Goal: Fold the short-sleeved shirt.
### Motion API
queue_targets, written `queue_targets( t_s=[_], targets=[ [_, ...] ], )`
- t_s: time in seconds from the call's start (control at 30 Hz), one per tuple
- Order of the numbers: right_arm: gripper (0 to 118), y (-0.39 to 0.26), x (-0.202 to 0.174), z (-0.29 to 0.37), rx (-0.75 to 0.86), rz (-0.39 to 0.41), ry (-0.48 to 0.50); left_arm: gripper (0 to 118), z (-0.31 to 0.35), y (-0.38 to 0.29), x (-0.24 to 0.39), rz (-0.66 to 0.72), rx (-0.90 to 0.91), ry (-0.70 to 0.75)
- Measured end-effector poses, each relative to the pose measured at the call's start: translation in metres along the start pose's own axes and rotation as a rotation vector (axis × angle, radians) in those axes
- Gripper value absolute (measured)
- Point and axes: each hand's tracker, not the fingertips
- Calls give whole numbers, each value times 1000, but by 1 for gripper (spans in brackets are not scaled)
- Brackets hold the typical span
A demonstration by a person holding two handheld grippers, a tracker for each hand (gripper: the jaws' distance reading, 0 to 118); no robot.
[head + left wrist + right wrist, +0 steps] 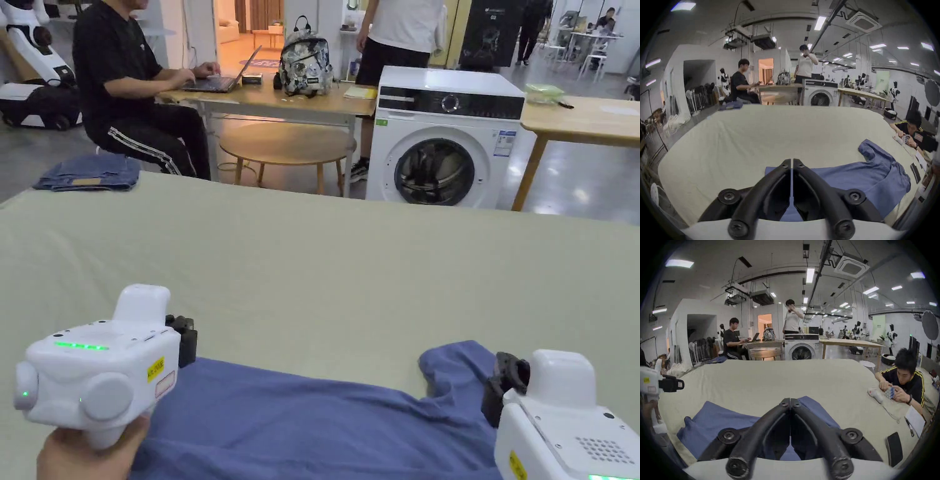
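A blue short-sleeved shirt point(312, 425) lies spread along the near edge of the beige-covered table point(344, 269), with one sleeve point(456, 369) sticking out toward the far side. My left gripper point(185, 340) hovers just above the shirt's left far edge. Its jaws are shut with nothing between them, as the left gripper view point(791, 161) shows, over the shirt point(859, 177). My right gripper point(509, 378) is beside the sleeve, also shut and empty, and its own view point(790, 400) has the shirt point(724, 420) under it. The left gripper point(678, 385) appears there in the air at the left.
Folded jeans point(87, 173) lie at the table's far left corner. A person point(906, 382) leans on the right edge handling a sock point(877, 395), near a paper point(914, 418) and a black phone point(894, 447). A washing machine point(447, 137) and wooden tables stand beyond.
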Motion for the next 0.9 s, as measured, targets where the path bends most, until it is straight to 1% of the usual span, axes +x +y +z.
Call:
queue_targets(
  t_s=[0.07, 0.1, 0.17, 0.23, 0.37, 0.4, 0.43, 0.47, 0.5, 0.53, 0.57, 0.63, 0.73, 0.8, 0.83, 0.9],
  targets=[
    [0, 0, 2, -6, -21, -7, 18, 0, -24, 10, -16, 44, -71, -30],
    [0, -2, 3, -12, -39, -14, 28, 0, -39, 15, -25, 65, -141, -34],
    [0, -5, 4, -19, -60, -7, 18, 0, -62, 26, -33, 111, -242, -64],
    [0, -10, 8, -28, -88, 3, 11, 0, -90, 32, -46, 136, -324, -58],
    [0, -19, 17, -44, -147, 1, 1, 0, -143, 36, -68, 198, -486, -110],
    [0, -21, 19, -47, -161, 7, -8, 0, -154, 36, -71, 202, -510, -87],
    [0, -24, 21, -50, -172, 8, -11, 8, -164, 37, -73, 198, -548, -74],
    [0, -25, 23, -53, -182, 8, -13, 21, -171, 36, -74, 197, -573, -65],
    [0, -28, 25, -56, -195, 11, -22, 39, -177, 35, -72, 181, -596, -59],
    [0, -30, 27, -58, -206, 12, -25, 61, -179, 34, -68, 168, -600, -56],
    [0, -32, 29, -60, -216, 12, -26, 57, -185, 33, -66, 158, -610, -47],
    [0, -37, 34, -65, -236, 17, -36, 62, -200, 29, -70, 149, -658, -14],
    [0, -41, 38, -69, -258, 13, -41, 62, -223, 17, -75, 101, -733, 23],
    [0, -43, 40, -70, -274, 11, -45, 61, -236, 10, -79, 56, -709, 41],
    [0, -45, 41, -70, -280, 8, -44, 60, -238, 11, -77, 54, -707, 51],
    [0, -53, 44, -76, -292, 6, -49, 56, -240, 12, -77, 29, -689, 71]
  ],
)
